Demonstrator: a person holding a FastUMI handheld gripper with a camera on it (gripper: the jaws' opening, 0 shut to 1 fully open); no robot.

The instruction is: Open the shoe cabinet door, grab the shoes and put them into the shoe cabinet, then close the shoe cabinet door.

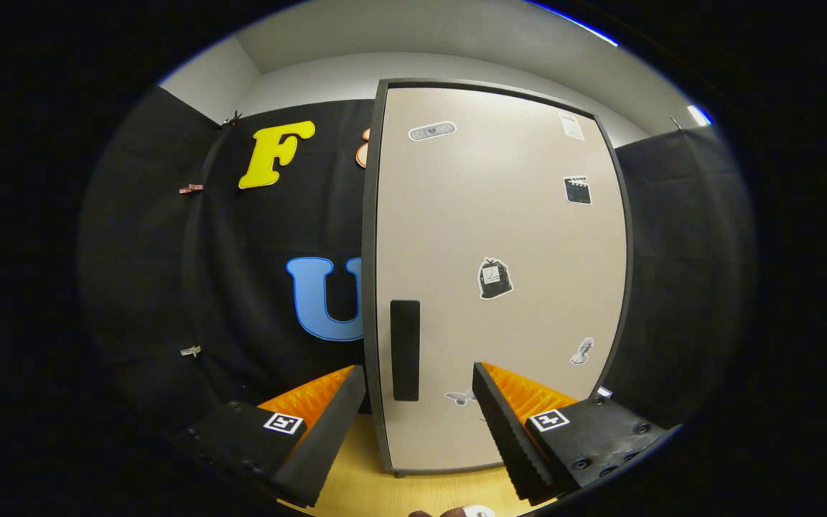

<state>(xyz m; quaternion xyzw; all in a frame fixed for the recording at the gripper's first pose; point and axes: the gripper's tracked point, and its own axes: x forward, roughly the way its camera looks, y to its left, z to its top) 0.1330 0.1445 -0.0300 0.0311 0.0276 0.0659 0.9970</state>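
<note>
The shoe cabinet stands upright just ahead of me, tall, with a beige door in a dark frame. The door is closed and carries several small stickers. A black vertical handle sits near the door's left edge, low down. My gripper is open, and the handle lies in the gap between the two fingertips, a little beyond them. Nothing is held. At the very bottom, below the fingers, a small white and dark bit of a shoe peeks in.
The cabinet rests on a light wooden floor. Black cloth walls close in behind and on both sides of the cabinet, with small clips on the left cloth.
</note>
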